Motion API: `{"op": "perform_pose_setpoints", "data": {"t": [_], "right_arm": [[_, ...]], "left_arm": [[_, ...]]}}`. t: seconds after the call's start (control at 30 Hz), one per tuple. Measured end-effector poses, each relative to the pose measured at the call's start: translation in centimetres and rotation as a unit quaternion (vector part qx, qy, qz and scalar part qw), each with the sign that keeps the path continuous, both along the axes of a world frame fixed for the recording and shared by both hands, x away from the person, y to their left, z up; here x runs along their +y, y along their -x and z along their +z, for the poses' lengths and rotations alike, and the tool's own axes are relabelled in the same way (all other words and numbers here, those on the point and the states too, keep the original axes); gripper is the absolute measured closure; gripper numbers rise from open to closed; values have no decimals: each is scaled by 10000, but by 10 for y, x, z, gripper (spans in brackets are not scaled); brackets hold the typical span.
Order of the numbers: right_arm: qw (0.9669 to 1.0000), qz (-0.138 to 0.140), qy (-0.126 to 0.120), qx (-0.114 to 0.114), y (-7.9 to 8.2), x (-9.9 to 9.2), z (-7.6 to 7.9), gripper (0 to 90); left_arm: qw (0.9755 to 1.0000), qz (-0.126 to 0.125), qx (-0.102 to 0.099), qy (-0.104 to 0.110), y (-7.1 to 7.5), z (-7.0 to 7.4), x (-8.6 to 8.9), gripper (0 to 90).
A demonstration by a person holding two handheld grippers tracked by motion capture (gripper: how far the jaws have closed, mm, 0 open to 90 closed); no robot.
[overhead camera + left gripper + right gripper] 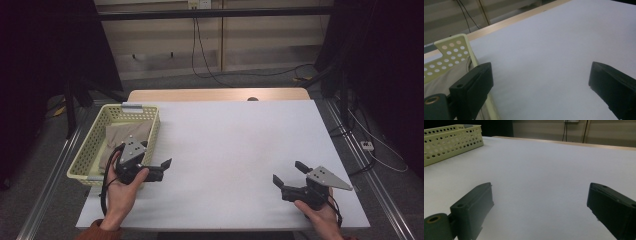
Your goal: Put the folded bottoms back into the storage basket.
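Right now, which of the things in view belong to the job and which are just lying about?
Part of the job:
- folded beige cloth, lying in the basket
- yellow perforated basket, at the table's left edge
- left gripper, open, beside the basket
- right gripper, open, over bare table

Just lying about:
- cables on the floor behind the table
- white plug block on the floor, right
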State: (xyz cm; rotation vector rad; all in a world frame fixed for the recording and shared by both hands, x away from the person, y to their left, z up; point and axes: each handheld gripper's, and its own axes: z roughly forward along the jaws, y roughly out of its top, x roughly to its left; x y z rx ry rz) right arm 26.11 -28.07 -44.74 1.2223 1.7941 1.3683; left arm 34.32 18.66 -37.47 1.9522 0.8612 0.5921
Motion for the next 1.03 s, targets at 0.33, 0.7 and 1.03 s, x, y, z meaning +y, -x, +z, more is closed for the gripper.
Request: {"op": "perform_pose_setpoints", "data": {"t": [0.33, 0.7, 1.03], "right_arm": [[10000, 7, -33, -8, -1, 0, 0, 63], [10000, 17, -45, -7, -1, 0, 0, 63], [10000, 69, 1, 14, 1, 0, 1, 65]], "left_arm": [[9996, -197, 163, -79, -7, -16, -25, 55], [9983, -336, 474, 49, 1, -52, -34, 62], [9986, -294, 433, 89, 13, -60, -32, 59]]}}
